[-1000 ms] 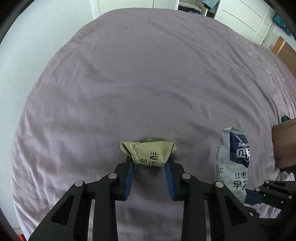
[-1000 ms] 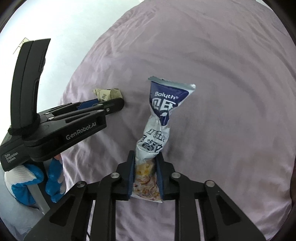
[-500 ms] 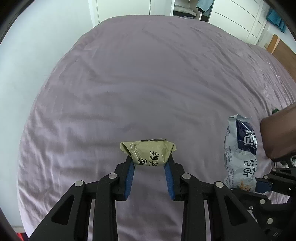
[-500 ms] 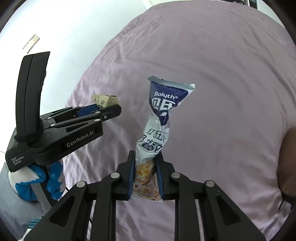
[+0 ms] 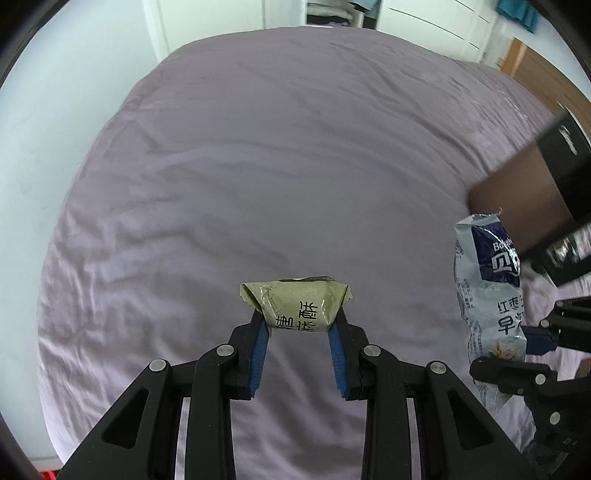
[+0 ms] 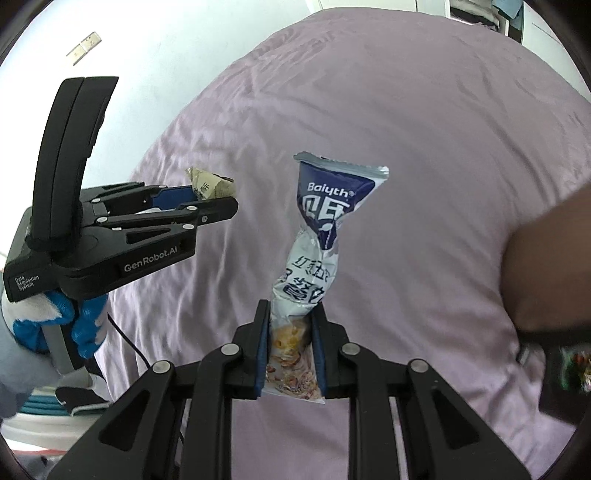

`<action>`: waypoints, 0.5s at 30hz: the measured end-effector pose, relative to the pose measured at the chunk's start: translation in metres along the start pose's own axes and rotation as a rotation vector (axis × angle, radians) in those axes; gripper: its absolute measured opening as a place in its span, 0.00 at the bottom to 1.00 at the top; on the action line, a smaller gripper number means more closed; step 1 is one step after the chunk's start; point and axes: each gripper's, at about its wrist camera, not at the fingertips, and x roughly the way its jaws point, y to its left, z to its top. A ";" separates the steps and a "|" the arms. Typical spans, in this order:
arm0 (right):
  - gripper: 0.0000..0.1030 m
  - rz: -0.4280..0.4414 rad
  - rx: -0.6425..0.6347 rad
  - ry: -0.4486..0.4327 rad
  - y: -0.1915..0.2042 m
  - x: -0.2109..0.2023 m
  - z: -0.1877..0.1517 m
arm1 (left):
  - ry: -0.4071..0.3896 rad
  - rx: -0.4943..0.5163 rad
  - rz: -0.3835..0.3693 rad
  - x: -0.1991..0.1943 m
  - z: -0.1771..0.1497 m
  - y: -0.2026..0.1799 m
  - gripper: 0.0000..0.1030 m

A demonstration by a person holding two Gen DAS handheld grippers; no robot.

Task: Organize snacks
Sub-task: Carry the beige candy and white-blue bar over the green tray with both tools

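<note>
The left tongs are clamped on a small olive-green snack packet, held crosswise so its long axis runs side to side between the blue pads, above the purple bed. The right tongs are clamped on the lower end of a long blue-and-white snack bag, which points lengthwise away from the tongs, sealed top farthest out.

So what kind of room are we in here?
Most likely a bedroom: a wide bed under a wrinkled lilac sheet fills the view, white wardrobe doors stand behind it, and folded clothes sit on an open shelf.
</note>
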 end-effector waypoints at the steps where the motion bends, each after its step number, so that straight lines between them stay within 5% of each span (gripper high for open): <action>1: 0.02 -0.005 0.000 0.004 -0.002 -0.003 -0.005 | 0.005 0.010 -0.007 -0.002 -0.002 -0.008 0.26; 15: 0.02 -0.124 0.026 0.085 -0.047 -0.053 -0.100 | 0.063 0.221 -0.077 -0.018 -0.032 -0.114 0.26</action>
